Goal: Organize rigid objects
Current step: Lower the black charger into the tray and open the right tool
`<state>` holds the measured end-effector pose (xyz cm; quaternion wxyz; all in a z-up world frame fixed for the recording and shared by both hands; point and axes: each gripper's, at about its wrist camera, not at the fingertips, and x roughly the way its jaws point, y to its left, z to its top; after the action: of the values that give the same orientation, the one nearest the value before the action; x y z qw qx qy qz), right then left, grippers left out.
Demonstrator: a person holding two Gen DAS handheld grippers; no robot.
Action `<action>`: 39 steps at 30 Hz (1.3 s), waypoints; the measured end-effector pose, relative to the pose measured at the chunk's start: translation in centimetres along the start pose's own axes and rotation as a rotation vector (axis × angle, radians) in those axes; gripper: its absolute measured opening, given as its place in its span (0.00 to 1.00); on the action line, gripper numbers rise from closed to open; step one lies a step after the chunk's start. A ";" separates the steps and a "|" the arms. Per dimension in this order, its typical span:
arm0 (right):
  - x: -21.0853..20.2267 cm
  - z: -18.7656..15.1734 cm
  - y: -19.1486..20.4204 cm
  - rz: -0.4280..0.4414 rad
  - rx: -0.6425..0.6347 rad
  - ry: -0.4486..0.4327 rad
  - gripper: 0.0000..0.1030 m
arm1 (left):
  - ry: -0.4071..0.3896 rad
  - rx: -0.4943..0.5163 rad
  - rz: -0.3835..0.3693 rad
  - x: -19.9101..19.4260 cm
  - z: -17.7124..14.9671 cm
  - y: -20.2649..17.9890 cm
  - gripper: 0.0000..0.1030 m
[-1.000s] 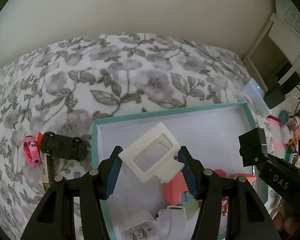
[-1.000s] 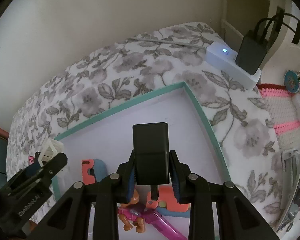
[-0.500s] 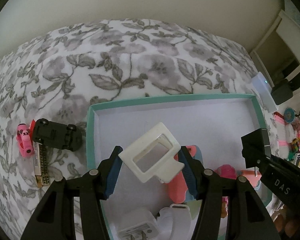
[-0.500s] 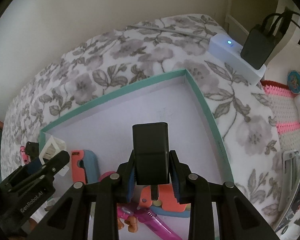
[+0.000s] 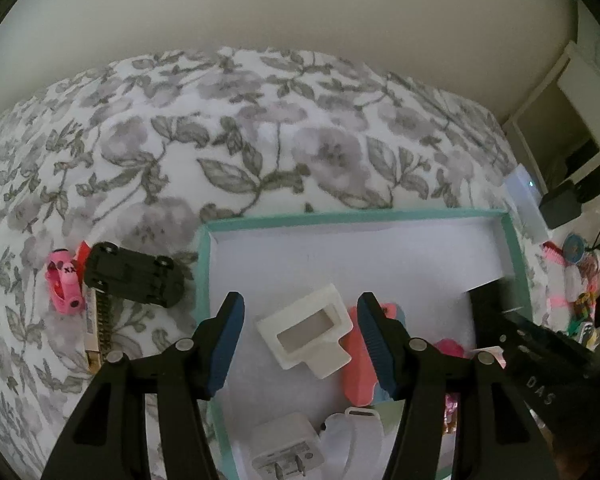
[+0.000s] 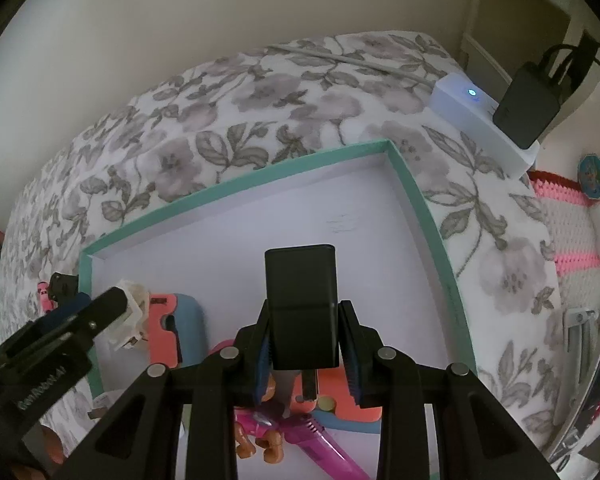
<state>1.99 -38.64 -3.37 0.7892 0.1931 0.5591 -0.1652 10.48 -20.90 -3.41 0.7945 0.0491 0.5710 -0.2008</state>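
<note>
My left gripper (image 5: 302,320) hangs open over the left part of a teal-rimmed tray (image 5: 204,280). A white plastic frame (image 5: 304,332) lies on the tray floor between its fingers, partly on a coral piece (image 5: 360,376), with a small gap to each pad. My right gripper (image 6: 304,340) is shut on a black charger (image 6: 300,296), prongs toward the camera, above the tray's (image 6: 420,208) white floor. In the right wrist view the left gripper (image 6: 100,312) shows at the left, with the white frame (image 6: 134,312) by its tip.
A black toy car (image 5: 134,276), a pink toy (image 5: 62,284) and a comb-like strip (image 5: 98,328) lie on the floral cloth left of the tray. Inside are a white charger (image 5: 284,452) and a magenta toy (image 6: 300,436). A white power strip (image 6: 480,120) sits far right.
The white frame has left the left gripper's pads and now lies lower, on the tray floor, turned a little. The right gripper still holds the black charger over the tray.
</note>
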 end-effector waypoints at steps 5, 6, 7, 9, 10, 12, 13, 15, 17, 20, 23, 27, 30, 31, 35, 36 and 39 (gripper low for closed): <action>-0.8 0.1 0.3 -0.014 -0.012 -0.030 0.42 | -0.046 -0.018 0.002 -1.7 0.6 0.6 0.63; -1.1 0.1 0.3 -0.017 -0.012 -0.037 0.42 | -0.058 -0.020 0.008 -2.1 0.7 0.8 0.63; -1.5 0.2 0.4 -0.018 -0.012 -0.050 0.42 | -0.067 -0.024 0.011 -2.4 0.8 1.0 0.64; -2.3 0.4 0.4 -0.019 -0.011 -0.072 0.42 | -0.085 -0.037 0.018 -3.0 1.0 1.5 0.65; -2.9 0.5 0.4 -0.018 -0.010 -0.089 0.42 | -0.095 -0.045 0.022 -3.4 1.2 1.7 0.66; -3.7 0.7 0.5 -0.020 -0.011 -0.113 0.42 | -0.119 -0.057 0.034 -4.1 1.5 2.3 0.67; -4.2 0.8 0.6 -0.023 -0.012 -0.126 0.42 | -0.128 -0.061 0.039 -4.4 1.5 2.5 0.67; -5.3 1.1 0.9 -0.033 -0.020 -0.153 0.43 | -0.154 -0.071 0.053 -5.3 1.7 3.1 0.67; -6.1 1.2 1.3 -0.041 -0.031 -0.177 0.49 | -0.173 -0.082 0.061 -5.9 1.9 3.6 0.74; -7.4 1.3 2.0 -0.052 -0.052 -0.212 0.56 | -0.201 -0.100 0.076 -6.8 2.1 4.5 0.81; -8.2 1.4 2.8 -0.059 -0.071 -0.237 0.62 | -0.221 -0.117 0.101 -7.4 2.3 5.4 0.81; -8.7 1.3 4.0 -0.066 -0.101 -0.260 0.69 | -0.240 -0.147 0.137 -7.9 2.3 7.1 0.89; -8.7 1.2 5.0 -0.056 -0.122 -0.270 0.74 | -0.250 -0.172 0.165 -8.1 2.3 8.6 0.89; -8.6 1.1 5.3 -0.053 -0.126 -0.269 0.78 | -0.251 -0.179 0.173 -8.2 2.2 9.0 0.89; -7.7 0.8 6.8 -0.043 -0.157 -0.261 0.84 | -0.261 -0.236 0.212 -8.6 2.0 11.6 0.89; -7.4 0.7 7.3 -0.041 -0.165 -0.260 0.85 | -0.264 -0.253 0.217 -8.8 2.0 12.3 0.90; -6.7 0.5 8.5 -0.035 -0.187 -0.254 0.92 | -0.270 -0.286 0.230 -9.2 1.8 14.0 0.90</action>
<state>4.25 -31.21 4.13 0.8651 0.0864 0.4710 -0.1493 14.83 -6.26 3.56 0.8802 -0.0266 0.4728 -0.0308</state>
